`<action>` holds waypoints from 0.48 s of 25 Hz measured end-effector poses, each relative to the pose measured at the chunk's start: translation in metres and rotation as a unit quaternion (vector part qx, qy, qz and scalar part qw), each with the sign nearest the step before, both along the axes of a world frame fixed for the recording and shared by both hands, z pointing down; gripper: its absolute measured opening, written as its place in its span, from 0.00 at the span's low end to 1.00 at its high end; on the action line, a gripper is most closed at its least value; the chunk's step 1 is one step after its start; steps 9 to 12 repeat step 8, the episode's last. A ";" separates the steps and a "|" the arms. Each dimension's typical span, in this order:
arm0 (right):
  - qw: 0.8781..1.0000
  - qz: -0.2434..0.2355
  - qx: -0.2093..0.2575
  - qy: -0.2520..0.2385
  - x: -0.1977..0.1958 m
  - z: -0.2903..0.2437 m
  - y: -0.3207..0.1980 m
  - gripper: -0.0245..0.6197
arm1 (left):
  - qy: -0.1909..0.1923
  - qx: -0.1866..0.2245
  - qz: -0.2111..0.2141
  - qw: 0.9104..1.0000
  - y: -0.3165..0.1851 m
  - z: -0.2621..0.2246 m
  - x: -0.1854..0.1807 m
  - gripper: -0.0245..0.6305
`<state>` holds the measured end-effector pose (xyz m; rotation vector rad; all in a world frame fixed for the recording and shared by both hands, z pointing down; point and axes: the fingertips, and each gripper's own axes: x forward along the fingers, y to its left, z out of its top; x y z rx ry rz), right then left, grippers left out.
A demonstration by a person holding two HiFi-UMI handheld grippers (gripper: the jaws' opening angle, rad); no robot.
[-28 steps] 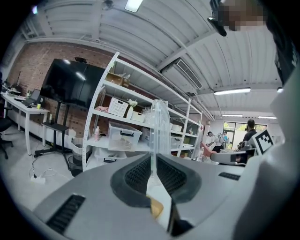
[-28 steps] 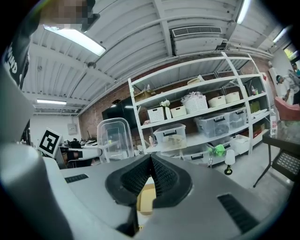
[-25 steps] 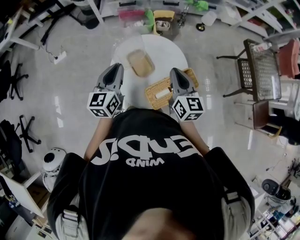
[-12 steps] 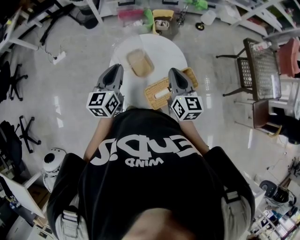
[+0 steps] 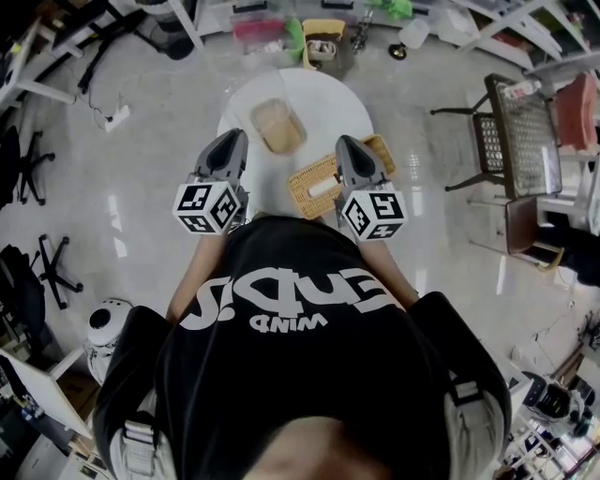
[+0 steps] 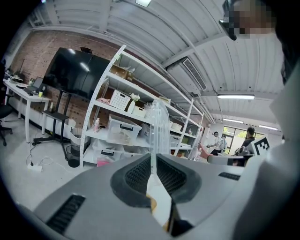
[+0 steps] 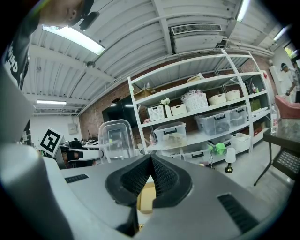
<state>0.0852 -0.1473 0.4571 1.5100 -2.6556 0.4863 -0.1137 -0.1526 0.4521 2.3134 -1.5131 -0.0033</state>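
My left gripper [image 5: 231, 141] is shut on a clear plastic lid [image 6: 158, 126], which stands upright on edge between its jaws. The right gripper view shows the lid [image 7: 115, 138] face-on, a rounded rectangle, with the left gripper's marker cube [image 7: 49, 139] beside it. Nothing is between the shut jaws of my right gripper [image 5: 347, 145]. Both grippers are held in front of the person's chest, above the near edge of a round white table [image 5: 328, 103]. On the table are a clear container with tan contents [image 5: 278, 125] and a wicker basket [image 5: 300, 178] holding a white item.
White shelving with storage bins [image 7: 206, 122] stands beyond the table, and coloured bins [image 5: 281, 28] sit on the floor under it. A mesh chair [image 5: 525, 122] is at the right and office chairs [image 5: 23, 159] at the left. A large dark screen [image 6: 75, 82] hangs on the brick wall.
The left gripper's view has swung a little, so the shelves and screen shifted in it. The lid stays fixed in its jaws. The right gripper has barely moved.
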 end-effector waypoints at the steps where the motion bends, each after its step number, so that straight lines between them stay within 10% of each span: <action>1: 1.000 0.000 0.000 -0.001 0.000 0.000 -0.001 0.03 | -0.001 -0.001 0.001 1.000 -0.001 0.000 0.000 0.09; 12: 1.000 0.000 -0.001 0.001 -0.002 0.001 -0.002 0.03 | -0.001 -0.004 0.004 1.000 0.000 0.003 0.000 0.09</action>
